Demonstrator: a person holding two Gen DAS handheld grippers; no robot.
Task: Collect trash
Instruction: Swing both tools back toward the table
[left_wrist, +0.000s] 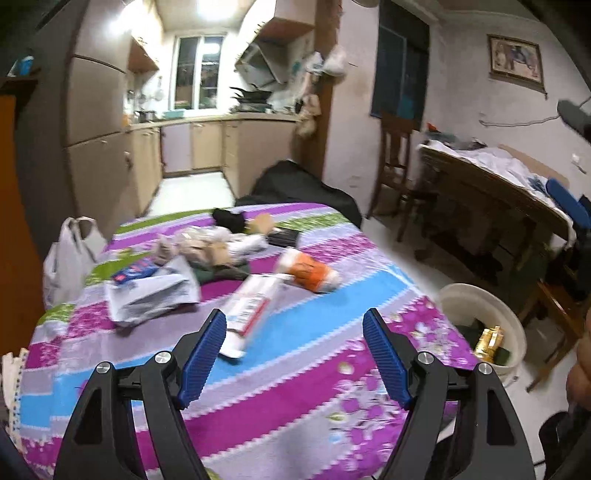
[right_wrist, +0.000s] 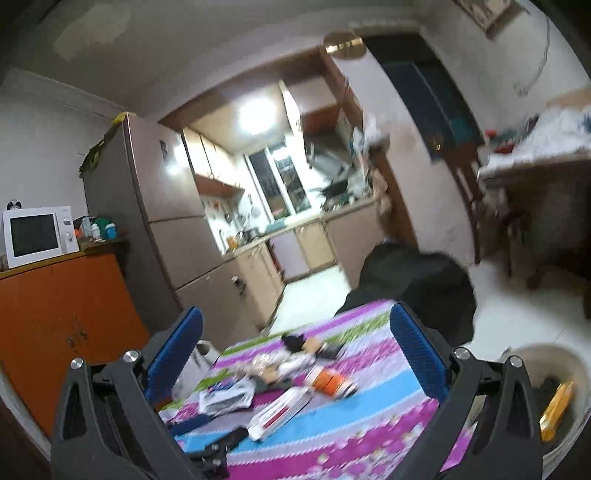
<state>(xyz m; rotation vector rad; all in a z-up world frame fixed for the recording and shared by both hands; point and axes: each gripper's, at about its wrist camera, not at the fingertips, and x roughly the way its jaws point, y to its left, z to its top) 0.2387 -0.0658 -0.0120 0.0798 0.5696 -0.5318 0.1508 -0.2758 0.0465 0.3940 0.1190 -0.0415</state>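
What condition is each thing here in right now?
Left gripper: jaws open, empty.
Right gripper: jaws open, empty.
Orange cup: lying on its side.
White bin: partly filled.
White box: lying flat.
Plastic bag: standing open beside the table.

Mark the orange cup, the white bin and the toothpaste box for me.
orange cup (left_wrist: 308, 275), left wrist view, orange side wall.
white bin (left_wrist: 465, 295), left wrist view, near rim.
toothpaste box (left_wrist: 249, 308), left wrist view, top face.

Our left gripper (left_wrist: 294, 334) and right gripper (right_wrist: 295, 345) look alike: matte black triangular arms with cut-out windows, round silver screws at the pivots, and ribbed blue pads (left_wrist: 205, 360) lining each finger.
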